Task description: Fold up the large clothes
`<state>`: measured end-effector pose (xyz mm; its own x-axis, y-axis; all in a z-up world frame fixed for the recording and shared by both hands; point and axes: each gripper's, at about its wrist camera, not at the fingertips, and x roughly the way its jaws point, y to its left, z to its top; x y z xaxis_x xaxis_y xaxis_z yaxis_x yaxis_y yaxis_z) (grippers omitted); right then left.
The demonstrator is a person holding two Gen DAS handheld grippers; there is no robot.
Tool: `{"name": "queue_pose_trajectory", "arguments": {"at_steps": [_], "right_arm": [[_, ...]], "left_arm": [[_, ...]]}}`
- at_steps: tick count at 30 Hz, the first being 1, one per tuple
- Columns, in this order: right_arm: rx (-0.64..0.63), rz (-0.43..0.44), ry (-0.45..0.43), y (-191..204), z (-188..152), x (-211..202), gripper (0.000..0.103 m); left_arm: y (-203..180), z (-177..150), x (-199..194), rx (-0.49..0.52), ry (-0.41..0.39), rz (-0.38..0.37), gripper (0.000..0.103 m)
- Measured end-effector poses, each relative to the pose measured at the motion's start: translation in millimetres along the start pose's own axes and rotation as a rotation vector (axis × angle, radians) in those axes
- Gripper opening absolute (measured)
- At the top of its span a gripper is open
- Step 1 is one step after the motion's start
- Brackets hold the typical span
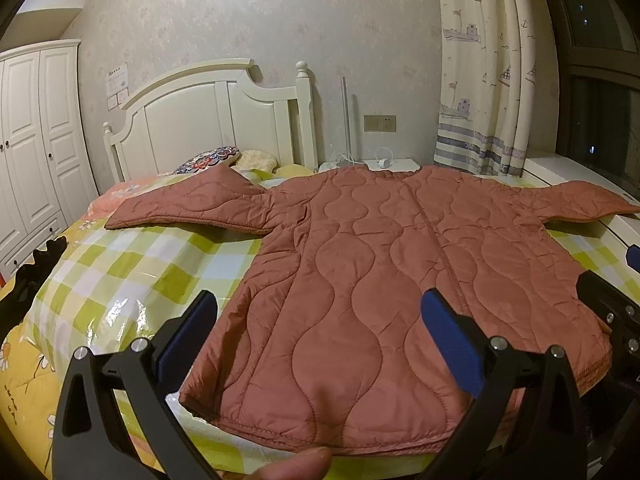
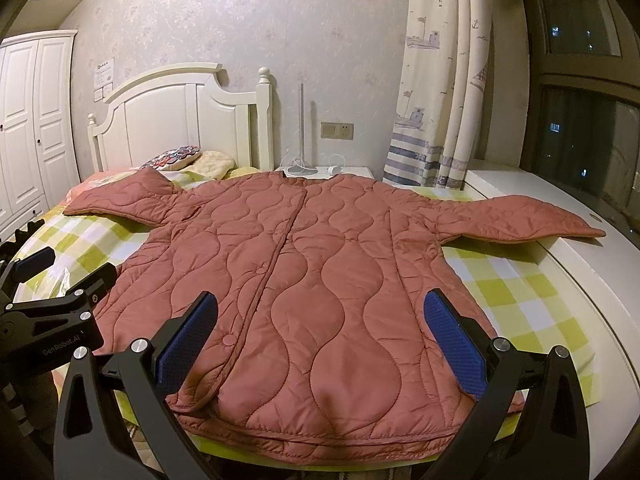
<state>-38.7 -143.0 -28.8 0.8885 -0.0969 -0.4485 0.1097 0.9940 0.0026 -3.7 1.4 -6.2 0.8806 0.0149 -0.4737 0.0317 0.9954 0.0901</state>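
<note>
A rust-red quilted jacket [image 1: 360, 264] lies flat on the bed, front up, hem toward me, both sleeves spread out sideways. It also shows in the right wrist view [image 2: 320, 272]. My left gripper [image 1: 320, 316] is open and empty, hovering above the hem's left half. My right gripper [image 2: 320, 316] is open and empty above the hem's right half. The right gripper shows at the right edge of the left wrist view [image 1: 608, 312]; the left gripper shows at the left edge of the right wrist view [image 2: 52, 300].
The bed has a green-checked cover [image 1: 128, 272] and a white headboard [image 1: 216, 120], with pillows [image 1: 208, 160] at the head. A nightstand with a lamp [image 2: 316, 170], a curtain [image 2: 440, 80] and a white window ledge [image 2: 560, 216] stand on the right. A wardrobe [image 1: 36, 140] stands on the left.
</note>
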Motion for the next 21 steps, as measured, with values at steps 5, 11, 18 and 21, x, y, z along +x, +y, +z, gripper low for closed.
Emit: {"name": "queue_pose_trajectory", "arguments": {"at_steps": [5, 11, 18, 21], "right_arm": [[0.005, 0.006, 0.006, -0.7, -0.3, 0.2, 0.099], [0.006, 0.008, 0.011, -1.9, -0.7, 1.2, 0.099], [0.010, 0.009, 0.012, -0.1, -3.3, 0.9, 0.099], [0.013, 0.013, 0.016, -3.5, -3.8, 2.4, 0.099]], "left_arm": [[0.2, -0.9, 0.5, 0.001, 0.003, -0.001, 0.101], [0.6, -3.9, -0.5, -0.001, 0.005, 0.000, 0.101], [1.1, -2.1, 1.9, -0.001, 0.006, -0.001, 0.101], [3.5, -4.6, 2.2, -0.004, 0.008, -0.001, 0.101]]}}
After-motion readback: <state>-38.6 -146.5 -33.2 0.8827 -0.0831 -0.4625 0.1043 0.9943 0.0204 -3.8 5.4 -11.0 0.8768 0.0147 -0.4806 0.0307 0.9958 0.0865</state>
